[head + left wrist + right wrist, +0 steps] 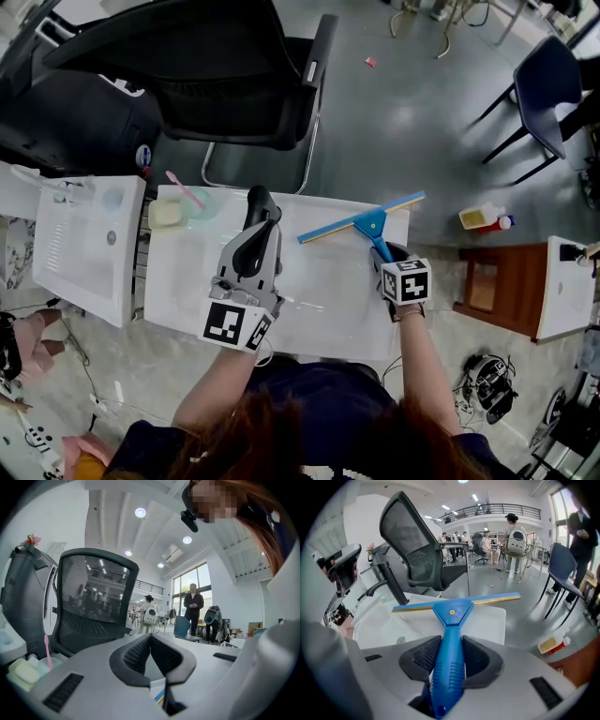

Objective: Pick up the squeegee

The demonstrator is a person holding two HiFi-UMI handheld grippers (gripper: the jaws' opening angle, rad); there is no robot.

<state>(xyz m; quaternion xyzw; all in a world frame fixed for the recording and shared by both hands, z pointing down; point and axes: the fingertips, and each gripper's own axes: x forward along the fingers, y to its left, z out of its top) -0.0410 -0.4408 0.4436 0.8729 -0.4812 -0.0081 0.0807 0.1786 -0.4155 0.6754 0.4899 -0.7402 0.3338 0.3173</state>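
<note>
A blue squeegee (361, 223) lies at the far edge of the white table (319, 309), its long blade with a yellow strip running left to right. In the right gripper view the squeegee's ribbed blue handle (449, 667) runs between the two black pads, and both pads touch its sides. My right gripper (386, 251) (451, 645) is shut on that handle, pointing down and away from me. My left gripper (261, 199) (150, 637) rests level on the table to the left of the squeegee. Its tips meet with nothing between them.
A black office chair (234, 75) stands just beyond the table. A white basin (84, 244) sits to the left, with a soap dish and pink toothbrush (183, 208) at the table's far left corner. A brown stool (497, 286) and a bottle (486, 217) are on the right.
</note>
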